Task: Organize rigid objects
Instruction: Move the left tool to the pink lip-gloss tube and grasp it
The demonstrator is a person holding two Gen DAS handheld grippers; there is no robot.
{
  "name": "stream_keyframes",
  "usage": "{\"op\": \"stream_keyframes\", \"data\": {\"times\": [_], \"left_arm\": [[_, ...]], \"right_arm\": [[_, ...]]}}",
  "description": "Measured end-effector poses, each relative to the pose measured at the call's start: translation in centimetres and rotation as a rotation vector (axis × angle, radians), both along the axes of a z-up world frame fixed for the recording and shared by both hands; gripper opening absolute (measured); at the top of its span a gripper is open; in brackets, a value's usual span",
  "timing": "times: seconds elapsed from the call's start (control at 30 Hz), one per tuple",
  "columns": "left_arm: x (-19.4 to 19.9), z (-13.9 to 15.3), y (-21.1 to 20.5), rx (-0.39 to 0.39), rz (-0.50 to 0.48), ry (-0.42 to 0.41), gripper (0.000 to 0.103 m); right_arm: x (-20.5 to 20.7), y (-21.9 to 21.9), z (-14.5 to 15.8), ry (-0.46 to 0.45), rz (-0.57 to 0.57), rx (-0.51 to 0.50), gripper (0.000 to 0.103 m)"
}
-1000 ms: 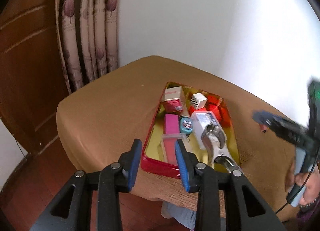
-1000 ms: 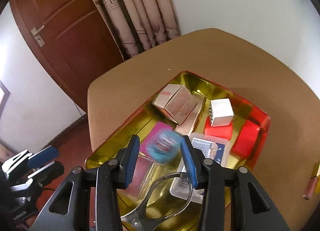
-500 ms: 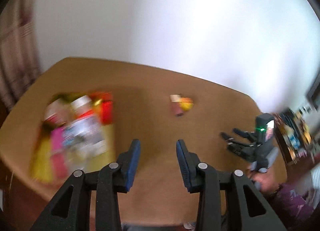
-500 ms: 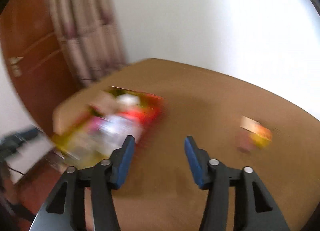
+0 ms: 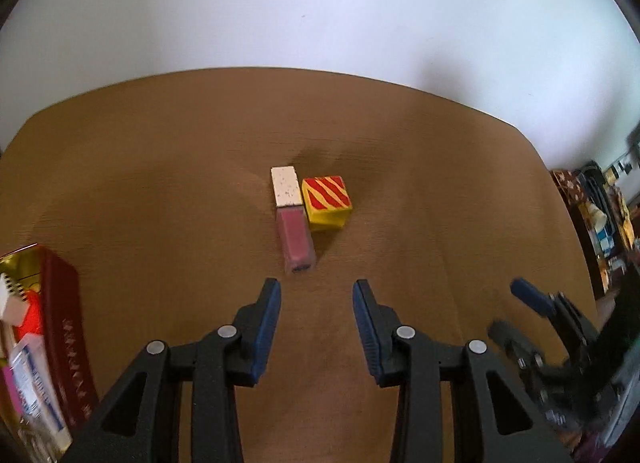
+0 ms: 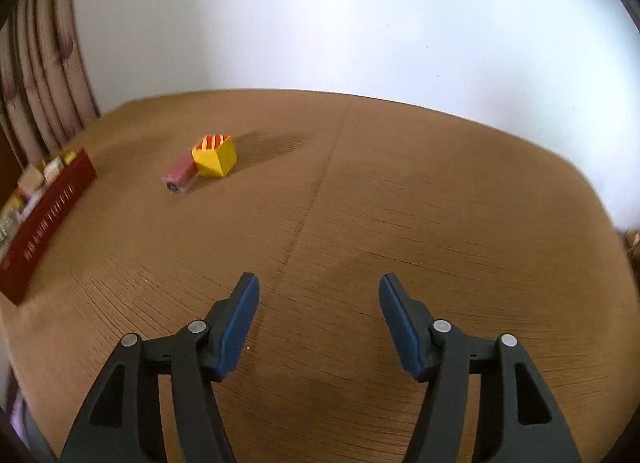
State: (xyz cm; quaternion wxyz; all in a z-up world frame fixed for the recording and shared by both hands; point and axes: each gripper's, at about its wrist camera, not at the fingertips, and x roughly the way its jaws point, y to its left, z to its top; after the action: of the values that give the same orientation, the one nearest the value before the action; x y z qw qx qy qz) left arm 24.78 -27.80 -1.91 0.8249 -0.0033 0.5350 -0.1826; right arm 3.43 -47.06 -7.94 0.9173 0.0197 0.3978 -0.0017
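both empty, the left claw (image 5: 316, 295) and right claw (image 6: 319, 295) gape over ribbed brown cloth (image 6: 400, 203).

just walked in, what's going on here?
A person holds a gripper in each hand over a brown table, tidying small items into a red tin. Both the left gripper and right gripper are open and empty. Two items lie loose, side by side: a pink lip gloss tube and a yellow block with red stripes. The left gripper points at them.
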Motion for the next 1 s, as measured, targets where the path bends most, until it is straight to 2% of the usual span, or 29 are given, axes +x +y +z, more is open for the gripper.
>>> {"op": "stream_keyframes", "data": {"times": [0.33,0.5,0.6,0.67,0.77,1.0], "left_arm": [[3.4,-3.2,-1.9,0.066,0.009,0.026,0.038],[4.7,-4.7,-1.3,0.042,0.043,0.018,0.038],[5.1,-4.9,0.0,0.017,0.082,0.007,0.020],[4.9,-5.0,0.6,-0.009,0.090,-0.001,0.020],[3.9,-5.0,1.0,-0.006,0.091,-0.025,0.020],[-0.2,-3.8,2.3,-0.033,0.117,-0.072,0.020]], "right_arm": [[-0.9,-0.7,0.8,-0.061,0.028,0.160,0.066],[-0.5,-0.9,0.5,-0.060,0.052,0.213,0.066],[-0.5,-0.9,0.4,-0.060,0.063,0.228,0.066],[-0.6,-0.9,0.5,-0.062,0.069,0.236,0.066],[-1.0,-1.1,0.6,-0.063,0.068,0.240,0.066],[-1.3,-1.1,0.7,-0.058,0.067,0.241,0.068]]}}
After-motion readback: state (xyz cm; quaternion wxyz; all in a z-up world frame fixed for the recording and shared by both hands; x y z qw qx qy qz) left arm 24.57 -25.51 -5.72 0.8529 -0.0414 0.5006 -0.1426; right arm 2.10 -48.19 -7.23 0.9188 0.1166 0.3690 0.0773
